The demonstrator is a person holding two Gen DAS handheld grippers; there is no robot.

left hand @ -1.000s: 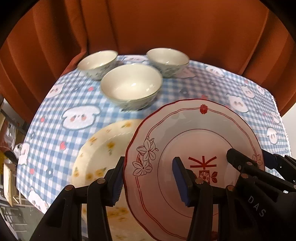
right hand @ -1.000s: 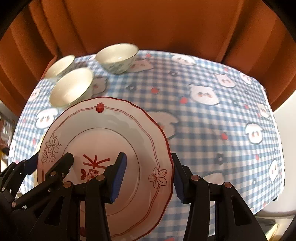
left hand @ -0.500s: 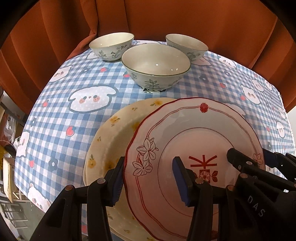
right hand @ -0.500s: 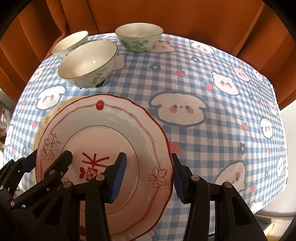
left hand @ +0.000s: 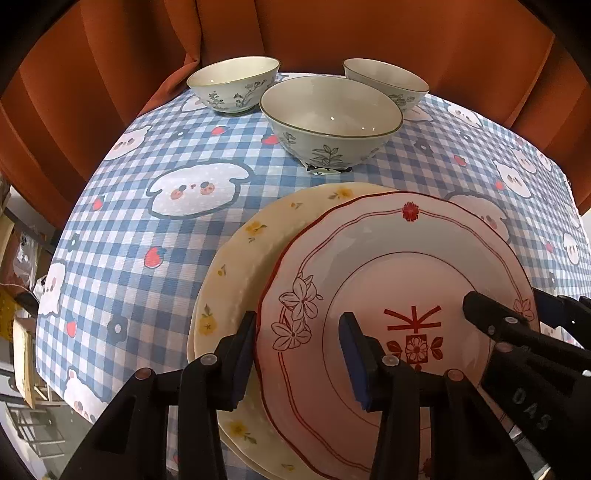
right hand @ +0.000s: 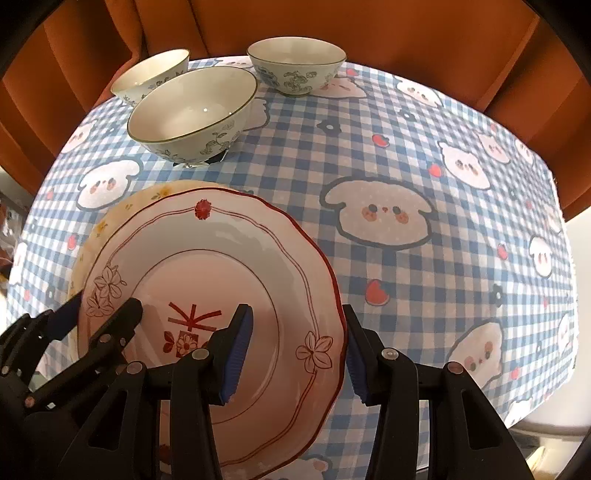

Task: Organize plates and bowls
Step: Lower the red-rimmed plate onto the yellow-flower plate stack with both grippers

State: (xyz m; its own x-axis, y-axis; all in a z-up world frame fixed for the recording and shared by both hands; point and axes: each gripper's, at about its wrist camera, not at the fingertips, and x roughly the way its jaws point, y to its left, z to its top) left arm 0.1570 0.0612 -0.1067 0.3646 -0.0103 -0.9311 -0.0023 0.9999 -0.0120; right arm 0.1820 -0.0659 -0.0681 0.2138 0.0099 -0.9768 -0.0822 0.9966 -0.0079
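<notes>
Checked tablecloth (right hand: pixel 424 155) with puppy print covered the table, rust curtain (left hand: pixel 332 29) behind. Red-trimmed plate (left hand: pixel 388 266) was the landmark: held by both grippers over the cream floral plate (left hand: pixel 236 266), offset toward the cream plate's right, likely being stacked on it; contact underneath couldn't be told. Three floral bowls beyond the red plate: large bowl (left hand: pixel 330 118) nearest, left small bowl (left hand: pixel 232 83) and right small bowl (left hand: pixel 386 83) further back, apparently awaiting nesting. Left gripper (left hand: pixel 299 354) gripped the red plate's left rim, one pad under the edge, one on the face, jaws narrow. Right gripper (right hand: pixel 297 350) did the same on the right rim, fingers closed to plate thickness. Two-sided grip probably kept the plate level.
</notes>
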